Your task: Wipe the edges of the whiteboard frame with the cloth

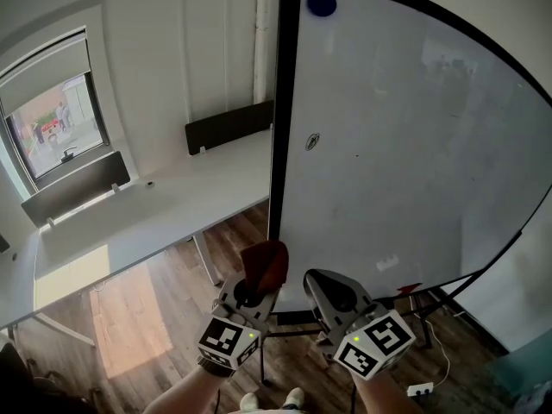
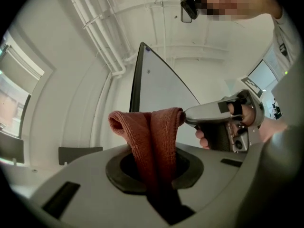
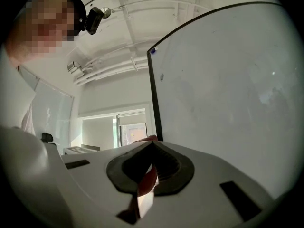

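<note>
Left claw (image 1: 253, 285) clamped on cloth (image 1: 264, 264), near whiteboard frame (image 1: 278, 145) lower left corner; right claw (image 1: 313, 277) closed, tip against cloth. We risk right claw dragging cloth loose.

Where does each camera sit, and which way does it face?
Head view: on the person's head, facing down at the whiteboard, left gripper, right gripper and forearms.
Left gripper view: on the left gripper, facing up along jaws shut on the cloth; the hand on the right gripper shows.
Right gripper view: on the right gripper, facing up the whiteboard's frame; own jaws show.
Shared: both gripper views show the head camera.
</note>
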Demonstrator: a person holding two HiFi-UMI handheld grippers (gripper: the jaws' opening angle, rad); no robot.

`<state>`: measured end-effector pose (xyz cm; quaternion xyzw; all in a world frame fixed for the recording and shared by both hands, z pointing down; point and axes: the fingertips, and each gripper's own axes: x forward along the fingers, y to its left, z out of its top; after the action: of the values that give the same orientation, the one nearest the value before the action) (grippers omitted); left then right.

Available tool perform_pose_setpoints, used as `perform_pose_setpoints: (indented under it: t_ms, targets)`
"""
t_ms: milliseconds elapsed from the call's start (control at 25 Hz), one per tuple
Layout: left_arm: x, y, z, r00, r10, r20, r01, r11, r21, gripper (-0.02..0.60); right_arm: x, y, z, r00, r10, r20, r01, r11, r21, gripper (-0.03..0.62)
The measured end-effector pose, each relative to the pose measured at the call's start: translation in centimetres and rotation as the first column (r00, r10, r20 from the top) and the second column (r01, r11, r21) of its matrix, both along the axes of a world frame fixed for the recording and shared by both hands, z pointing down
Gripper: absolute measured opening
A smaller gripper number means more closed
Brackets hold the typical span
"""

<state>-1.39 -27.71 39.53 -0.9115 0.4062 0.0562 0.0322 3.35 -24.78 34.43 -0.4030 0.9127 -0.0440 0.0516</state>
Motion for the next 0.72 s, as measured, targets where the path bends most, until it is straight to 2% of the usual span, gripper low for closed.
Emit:
perform_pose_setpoints:
  t_ms: [200, 480, 720]
  targets:
    - [0.3, 2.5, 0.0, 1.0, 0.018, 0.002, -0.018, 0.997, -0.075, 0.069, 0.7, 0.8, 1.7, 0.999, 0.041, 0.005, -0.04, 0.999, -0.019, 0.0]
    - [0.6, 4.8, 0.2, 0.999, 0.036, 0.009, -0.034, 0.992, -0.124, 0.069, 1.2, 1.9, 4.6, 0.997, 0.079, 0.027, -0.077, 0.995, -0.056, 0.0]
    - [1.2, 5.4, 0.6, 0.999, 0.046, -0.017, -0.048, 0.988, -0.144, 0.069, 1.4, 2.3, 5.5, 0.995, 0.097, -0.011, -0.098, 0.993, -0.066, 0.0]
